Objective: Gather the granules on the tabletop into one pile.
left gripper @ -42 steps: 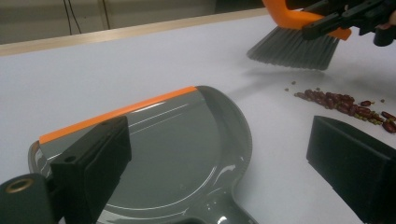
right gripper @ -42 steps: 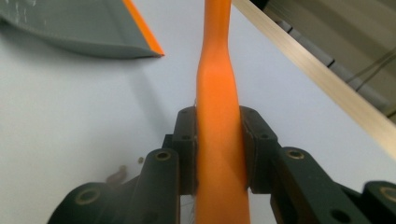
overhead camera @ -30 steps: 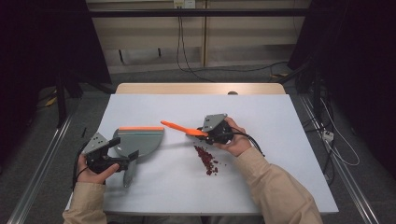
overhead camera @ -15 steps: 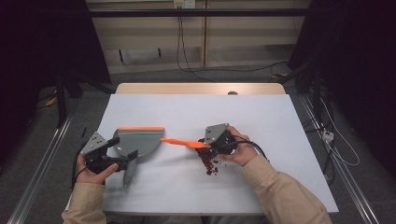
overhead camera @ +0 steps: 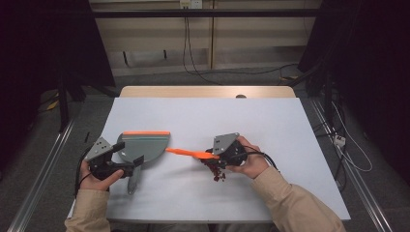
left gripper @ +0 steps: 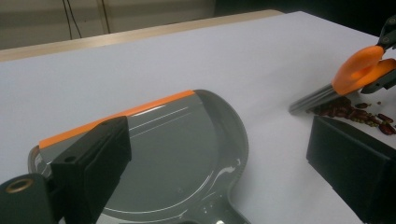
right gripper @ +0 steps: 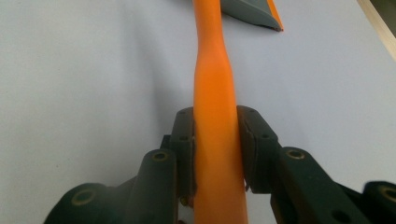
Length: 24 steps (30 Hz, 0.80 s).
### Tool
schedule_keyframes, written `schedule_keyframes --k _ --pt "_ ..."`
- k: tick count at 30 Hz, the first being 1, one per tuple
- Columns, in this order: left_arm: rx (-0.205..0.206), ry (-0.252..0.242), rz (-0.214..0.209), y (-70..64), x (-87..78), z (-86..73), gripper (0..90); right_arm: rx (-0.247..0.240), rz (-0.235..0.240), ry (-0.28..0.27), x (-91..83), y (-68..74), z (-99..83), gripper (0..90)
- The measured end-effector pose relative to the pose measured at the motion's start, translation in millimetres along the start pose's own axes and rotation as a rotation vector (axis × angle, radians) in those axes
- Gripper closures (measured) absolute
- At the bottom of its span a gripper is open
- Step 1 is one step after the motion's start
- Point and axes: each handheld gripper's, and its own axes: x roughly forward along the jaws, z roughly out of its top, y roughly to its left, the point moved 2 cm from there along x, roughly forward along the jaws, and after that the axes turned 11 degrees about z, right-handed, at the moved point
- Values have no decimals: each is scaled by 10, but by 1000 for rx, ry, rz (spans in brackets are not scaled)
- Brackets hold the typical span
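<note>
A grey dustpan [overhead camera: 145,147] with an orange lip lies flat at the table's left, its handle pointing toward the person. My left gripper [overhead camera: 129,152] stands open over the pan's near part; in the left gripper view the jaws sit wide apart with the dustpan [left gripper: 177,154] between them. My right gripper [overhead camera: 209,155] is shut on an orange brush [overhead camera: 186,152], whose handle [right gripper: 212,70] points at the pan. The brush head [left gripper: 362,70] and its grey bristles rest at a small pile of red beans [overhead camera: 216,171], the same beans [left gripper: 355,113] lying right of the pan.
The white table [overhead camera: 290,125] has a wooden strip along its far edge. Metal rails run down both sides of the table, and cables lie on the dark floor beyond it.
My right gripper has come down toward the person with the brush, bringing the bristles onto the bean pile. The left gripper and the dustpan have stayed put.
</note>
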Motion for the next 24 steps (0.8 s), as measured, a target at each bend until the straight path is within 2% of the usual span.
schedule_keyframes --k 9,13,19,24 --pt "5 -1 -3 -4 -1 4 65 14 7 -7 5 76 39 705" --pt "-3 -4 -4 -13 2 6 64 5 19 -10 3 113 44 705" --pt "6 0 -5 -9 4 5 65 10 34 -23 -4 141 49 705" --pt "-7 1 -5 -17 13 0 64 1 38 -23 -6 160 59 706"
